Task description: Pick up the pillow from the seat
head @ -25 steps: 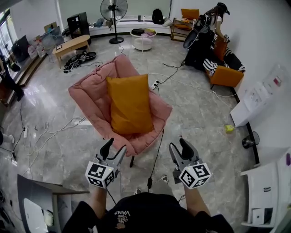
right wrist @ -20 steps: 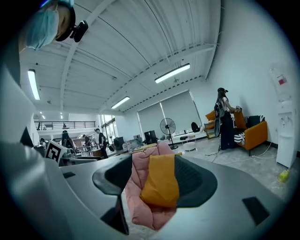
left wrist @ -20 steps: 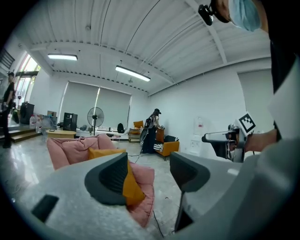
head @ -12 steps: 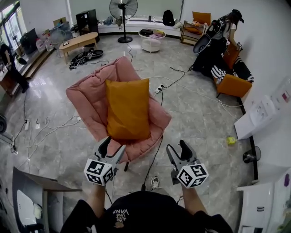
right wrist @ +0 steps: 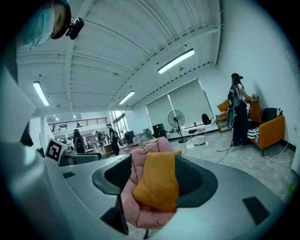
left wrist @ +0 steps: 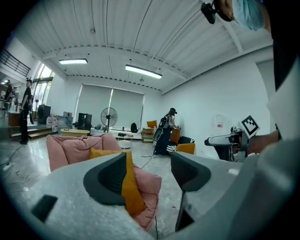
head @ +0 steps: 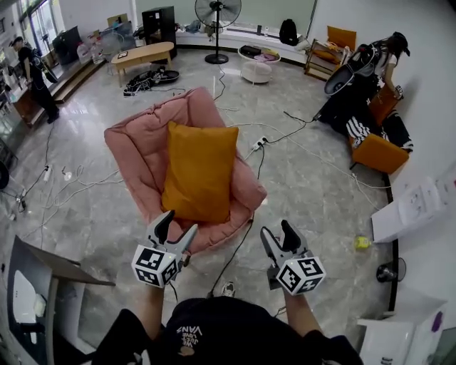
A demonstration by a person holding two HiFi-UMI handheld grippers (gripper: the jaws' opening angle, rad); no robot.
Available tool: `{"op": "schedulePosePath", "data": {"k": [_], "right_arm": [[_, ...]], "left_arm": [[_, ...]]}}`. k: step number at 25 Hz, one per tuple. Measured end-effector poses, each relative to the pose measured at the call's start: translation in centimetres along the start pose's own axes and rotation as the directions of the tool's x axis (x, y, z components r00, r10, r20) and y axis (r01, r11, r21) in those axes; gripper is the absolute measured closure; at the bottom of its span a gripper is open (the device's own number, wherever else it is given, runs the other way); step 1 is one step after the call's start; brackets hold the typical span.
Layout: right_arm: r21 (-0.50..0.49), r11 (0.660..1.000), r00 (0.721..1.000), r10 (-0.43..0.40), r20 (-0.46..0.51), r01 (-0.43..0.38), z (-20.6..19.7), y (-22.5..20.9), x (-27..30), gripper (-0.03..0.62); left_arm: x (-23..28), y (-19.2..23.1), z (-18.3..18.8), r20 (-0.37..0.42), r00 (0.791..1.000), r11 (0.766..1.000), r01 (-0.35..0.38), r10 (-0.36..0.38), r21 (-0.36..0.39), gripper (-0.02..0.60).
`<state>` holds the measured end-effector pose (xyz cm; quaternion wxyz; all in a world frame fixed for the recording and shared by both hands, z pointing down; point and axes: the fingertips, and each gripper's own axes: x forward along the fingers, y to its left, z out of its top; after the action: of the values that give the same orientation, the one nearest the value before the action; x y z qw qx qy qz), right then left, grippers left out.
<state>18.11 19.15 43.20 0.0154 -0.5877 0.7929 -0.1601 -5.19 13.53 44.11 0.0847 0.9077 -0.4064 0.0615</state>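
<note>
On the tiled floor (head: 313, 185), a pillow (head: 199, 171) is being propped lengthwise up a pink chair (head: 135, 150), its top end pointing away. The left tongs (head: 178, 227) and right tongs (head: 278, 232) are being held spread and empty, wider than before.

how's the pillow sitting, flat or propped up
Propped up: the pillow stands on its lower edge and leans back against the chair.

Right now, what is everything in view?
Pillow: 1, orange, on the chair.
Chair: 1, pink, floor centre.
Fan: 1, black, far wall.
Low table: 1, wooden, far left.
Round table: 1, white, near fan.
Armchairs: at least 2, orange, right side.
People: 2, dark clothes, far left and far right.
Ball: 1, yellow-green, floor right.
Cables: several, black and white, floor.
Left tool: 1, grey, open, empty.
Right tool: 1, grey, open, empty.
</note>
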Motion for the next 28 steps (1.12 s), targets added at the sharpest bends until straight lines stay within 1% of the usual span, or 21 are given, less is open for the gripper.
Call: {"op": "schedulePosePath", "data": {"k": [5, 8, 11, 15, 20, 24, 28], "right_arm": [[0.003, 1.0, 1.0, 0.027, -0.012, -0.027, 0.1, -2.1, 1.0, 0.319], [0.01, 0.999, 0.999, 0.048, -0.018, -0.048, 0.1, -2.3, 1.8, 0.319], [0.015, 0.998, 0.998, 0.059, -0.025, -0.058, -0.1, -2.6, 2.6, 0.32], [0.021, 0.998, 0.998, 0.061, -0.032, -0.06, -0.2, -3.1, 4.2, 0.321], [0.02, 0.999, 0.999, 0.039, -0.03, -0.038, 0.3, -4.3, 6.9, 0.321], [0.025, 1.0, 0.999, 0.018, -0.042, -0.017, 0.8, -5.1, 9.8, 0.321], [0.033, 0.999, 0.998, 0.009, -0.055, -0.007, 1.4, -5.5, 14.1, 0.321]], "left_arm": [[0.4, -0.5, -0.6, -0.009, 0.999, 0.999, -0.044, 0.044, -0.009, 0.288], [0.1, 0.3, -0.7, -0.019, 0.997, 0.997, -0.08, 0.08, -0.017, 0.288], [0.3, 1.1, -0.7, -0.013, 0.994, 0.994, -0.106, 0.106, -0.031, 0.288], [1.6, 2.1, -1.3, -0.02, 0.994, 0.993, -0.11, 0.109, -0.04, 0.288], [4.8, 4.1, -1.1, -0.02, 0.996, 0.995, -0.085, 0.084, -0.045, 0.288], [7.4, 6.6, -0.3, -0.022, 0.997, 0.996, -0.073, 0.072, -0.05, 0.29], [10.1, 10.3, 0.2, -0.041, 0.997, 0.996, -0.071, 0.069, -0.054, 0.288]]}}
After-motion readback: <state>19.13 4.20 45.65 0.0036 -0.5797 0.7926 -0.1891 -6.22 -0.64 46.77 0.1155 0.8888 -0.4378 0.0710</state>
